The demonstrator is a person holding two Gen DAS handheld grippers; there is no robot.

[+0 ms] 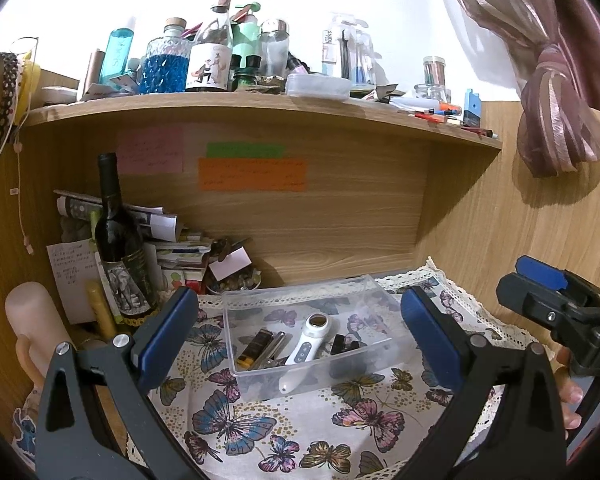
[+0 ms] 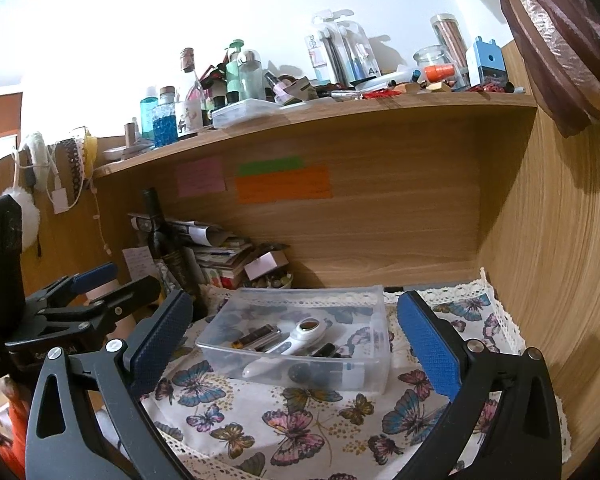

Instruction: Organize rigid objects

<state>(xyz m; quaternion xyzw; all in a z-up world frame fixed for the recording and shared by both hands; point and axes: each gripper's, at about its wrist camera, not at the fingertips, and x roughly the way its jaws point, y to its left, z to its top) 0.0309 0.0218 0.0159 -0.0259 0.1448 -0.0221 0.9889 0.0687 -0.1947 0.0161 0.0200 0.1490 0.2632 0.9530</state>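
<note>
- Your left gripper point(image 1: 296, 328) hangs spread wide over the butterfly cloth point(image 1: 260, 432), holding nothing, its blue pads point(image 1: 168, 336) apart on either side of the clear bin point(image 1: 312, 300).
- Your right gripper point(image 2: 296, 332) is likewise released and empty, its jaws framing the same bin point(image 2: 300, 300) from a little to the right.
- The bin sits on the cloth below the wooden shelf point(image 1: 260, 108), ahead of both grippers and touching neither.
- Inside it lie a white handheld device point(image 1: 308, 344) with a round lens end, a yellow-and-black lighter point(image 1: 254, 346) just left of it, a metal piece between them, and a small black item point(image 1: 342, 344) to its right.
- In your right view the white device point(image 2: 292, 344) lies slantwise, its tip towards the bin's near wall.
- A dark wine bottle point(image 1: 120, 240) stands upright left of the bin, beside a stack of papers point(image 1: 172, 236).
- Your right gripper also shows at the right edge of the left view point(image 1: 548, 292), well apart from the bin.
</note>
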